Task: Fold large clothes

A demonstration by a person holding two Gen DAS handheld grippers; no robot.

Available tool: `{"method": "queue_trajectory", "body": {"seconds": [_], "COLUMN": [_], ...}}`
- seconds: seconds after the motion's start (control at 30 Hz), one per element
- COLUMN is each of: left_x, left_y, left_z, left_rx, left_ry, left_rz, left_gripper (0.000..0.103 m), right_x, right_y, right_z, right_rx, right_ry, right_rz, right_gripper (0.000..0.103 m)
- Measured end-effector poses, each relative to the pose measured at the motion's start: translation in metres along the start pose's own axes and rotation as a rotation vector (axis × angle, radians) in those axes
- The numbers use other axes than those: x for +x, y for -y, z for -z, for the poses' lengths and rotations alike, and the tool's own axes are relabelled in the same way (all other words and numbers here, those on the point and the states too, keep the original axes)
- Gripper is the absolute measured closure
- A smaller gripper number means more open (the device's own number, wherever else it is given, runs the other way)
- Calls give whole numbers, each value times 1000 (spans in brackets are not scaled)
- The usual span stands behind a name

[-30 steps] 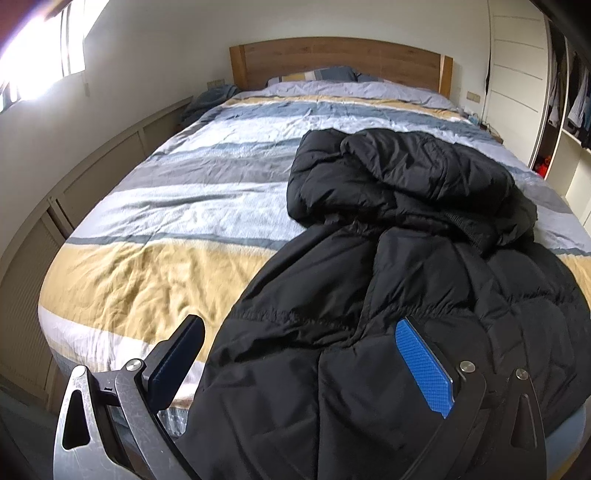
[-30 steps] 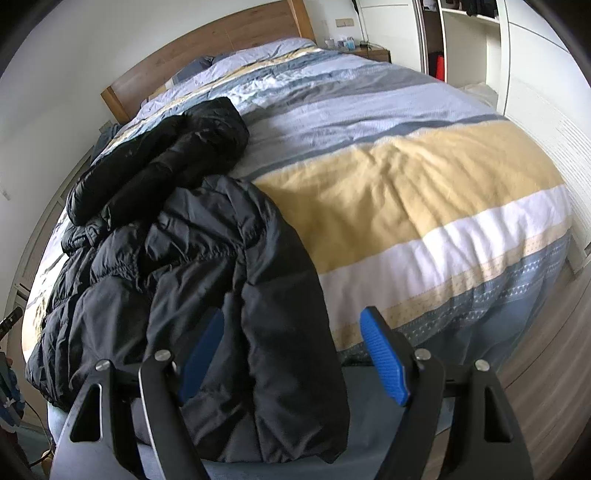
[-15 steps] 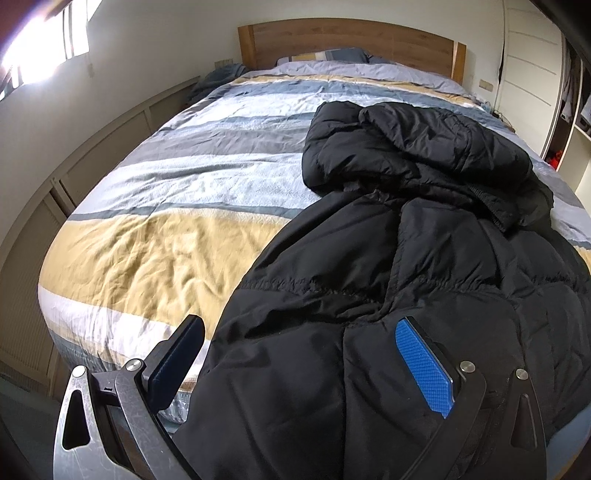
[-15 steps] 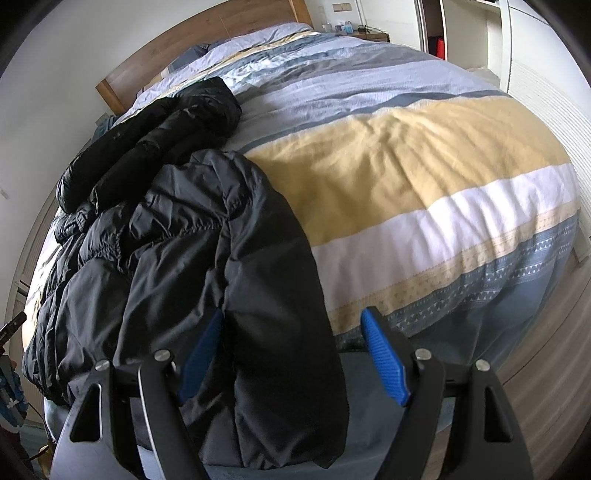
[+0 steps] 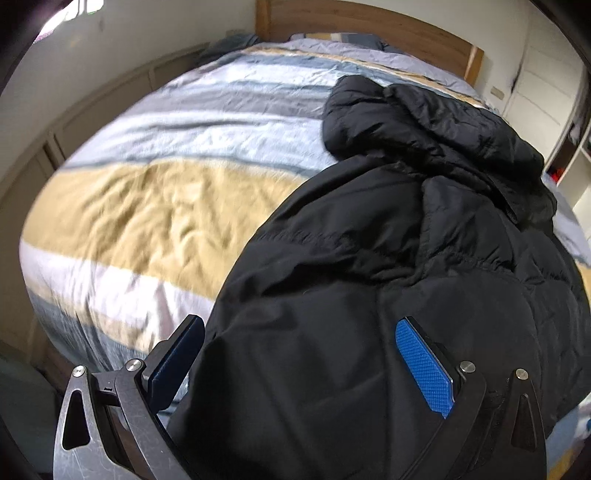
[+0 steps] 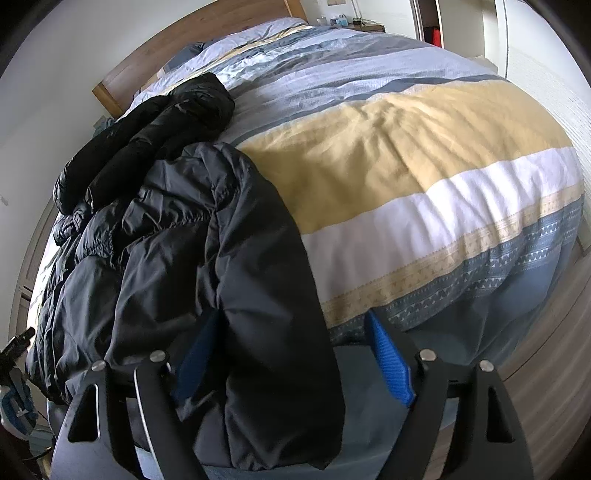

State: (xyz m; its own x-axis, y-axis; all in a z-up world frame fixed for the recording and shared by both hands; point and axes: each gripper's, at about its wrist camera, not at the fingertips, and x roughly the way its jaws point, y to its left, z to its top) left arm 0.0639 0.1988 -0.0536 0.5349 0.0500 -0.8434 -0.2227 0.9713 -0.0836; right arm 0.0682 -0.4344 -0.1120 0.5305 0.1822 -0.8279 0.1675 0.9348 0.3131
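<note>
a black puffer jacket (image 5: pixel 369 258) is spread lengthwise over the striped duvet (image 5: pixel 147 206) of the bed, its hem draped over the foot edge. the left gripper (image 5: pixel 299 350) and right gripper (image 6: pixel 291 354) are held released, fingers wide apart, with the jacket hem seen between them.

Home bedroom: striped duvet (image 5: pixel 177 155), wooden headboard (image 5: pixel 369 26), wardrobe (image 5: pixel 543 96).

jacket (image 5: pixel 369 258) hem cut off below, bed (image 5: pixel 155 206) blurred, shelf items (image 6: pixel 347 20) indistinct
</note>
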Motion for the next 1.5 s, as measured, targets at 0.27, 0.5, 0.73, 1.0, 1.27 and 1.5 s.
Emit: {"method": "queue_trajectory", "body": {"seconds": [0.27,0.5,0.73,1.0,1.27,1.5], "left_x": [12,27,32,27,18,13], "left_y": [-41,-66,-81,-71,-50,-36], "left_z": [8,16,26,29,33,37], "left_rx": [-140,-277,-367,-380,-340,-321], "left_ry": [-53,-98,-111,-111,-117,-138], "left_rz": [149,329,486,632,710,723], "left_gripper": [1,1,1,1,18,37], "right_x": [3,11,23,25,22,21], "right_y": [9,21,20,15,16,11], "right_z": [4,9,16,20,25,29], "right_rx": [32,97,157,195,204,186], "right_ry": [-13,-49,-99,-100,-91,-88], "right_rz": [-52,-151,-285,-358,-376,-422], "right_gripper": [23,23,23,23,27,59]}}
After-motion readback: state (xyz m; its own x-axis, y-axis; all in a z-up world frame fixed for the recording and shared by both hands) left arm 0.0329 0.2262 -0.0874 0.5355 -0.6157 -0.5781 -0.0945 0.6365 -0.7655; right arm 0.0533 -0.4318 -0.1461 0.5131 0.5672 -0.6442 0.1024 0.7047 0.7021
